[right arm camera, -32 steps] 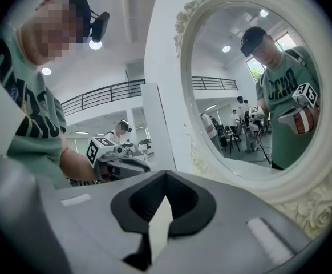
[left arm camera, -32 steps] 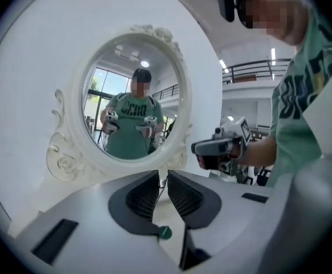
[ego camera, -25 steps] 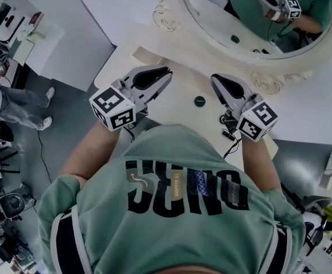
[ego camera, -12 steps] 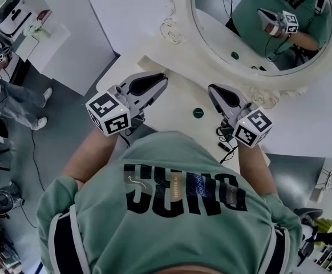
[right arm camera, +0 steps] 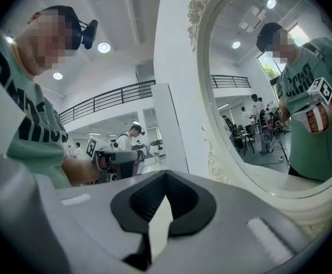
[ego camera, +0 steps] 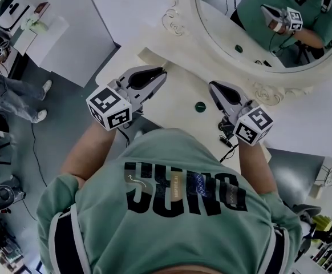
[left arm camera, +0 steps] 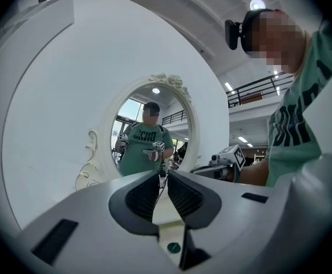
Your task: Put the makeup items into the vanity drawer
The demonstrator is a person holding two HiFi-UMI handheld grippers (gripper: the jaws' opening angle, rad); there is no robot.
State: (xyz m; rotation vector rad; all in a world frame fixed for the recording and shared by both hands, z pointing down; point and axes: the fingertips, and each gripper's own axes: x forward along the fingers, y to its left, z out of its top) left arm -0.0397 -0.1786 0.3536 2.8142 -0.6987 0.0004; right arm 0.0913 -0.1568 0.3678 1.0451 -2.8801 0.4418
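Observation:
A small dark green round makeup item (ego camera: 199,107) lies on the cream vanity top (ego camera: 171,110) between my two grippers. My left gripper (ego camera: 165,71) hovers over the left part of the top and points toward the mirror (ego camera: 280,21). Its jaws stand a narrow gap apart with nothing between them. In the left gripper view (left arm camera: 160,174) the green item (left arm camera: 173,248) shows below that gap. My right gripper (ego camera: 212,85) is held right of the item, and in its own view (right arm camera: 166,174) its tips meet and hold nothing. No drawer is in view.
The oval mirror has an ornate cream frame (ego camera: 268,90) and reflects the person and a gripper. A black cable (ego camera: 227,135) lies at the vanity's right front edge. Left of the vanity are a white partition (ego camera: 80,33) and grey floor where a person (ego camera: 9,93) stands.
My left gripper has edged slightly toward the mirror side of the top. The right gripper and the green item stay where they were. Both pairs of jaws look unchanged.

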